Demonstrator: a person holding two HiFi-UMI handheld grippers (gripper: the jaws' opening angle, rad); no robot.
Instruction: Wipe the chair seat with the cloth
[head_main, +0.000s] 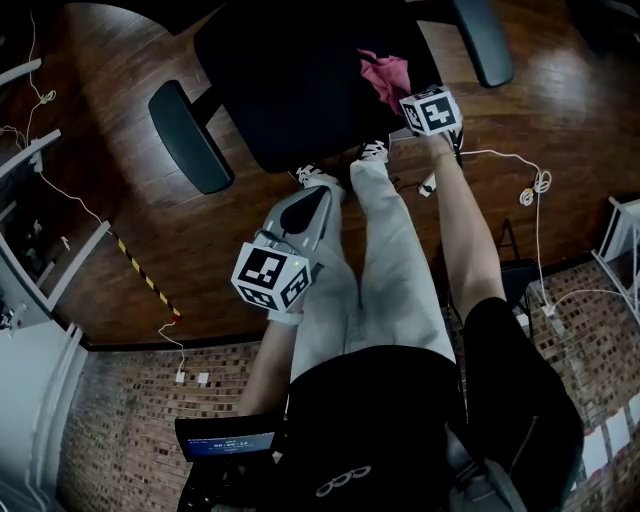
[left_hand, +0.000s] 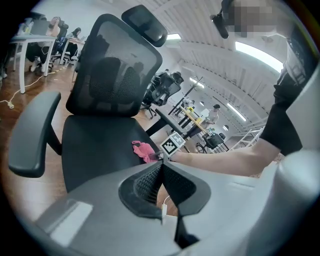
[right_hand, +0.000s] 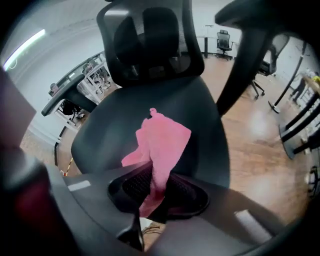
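A pink cloth (right_hand: 160, 145) lies on the black chair seat (right_hand: 115, 135) near its front right corner, one end pinched in my right gripper (right_hand: 156, 186), which is shut on it. In the head view the cloth (head_main: 385, 75) shows just beyond the right gripper's marker cube (head_main: 431, 111). My left gripper (head_main: 318, 198) hangs shut and empty in front of the seat's (head_main: 290, 80) front edge, above the person's shoes. From the left gripper (left_hand: 161, 167) view, the cloth (left_hand: 144, 150) and the right gripper's cube (left_hand: 173, 144) sit on the seat (left_hand: 95, 150).
Two armrests (head_main: 190, 135) (head_main: 482, 38) flank the seat. The mesh backrest (left_hand: 112, 75) with headrest stands behind it. White cables (head_main: 535, 190) trail over the wooden floor at the right. The person's legs (head_main: 375, 260) stand close to the chair's front.
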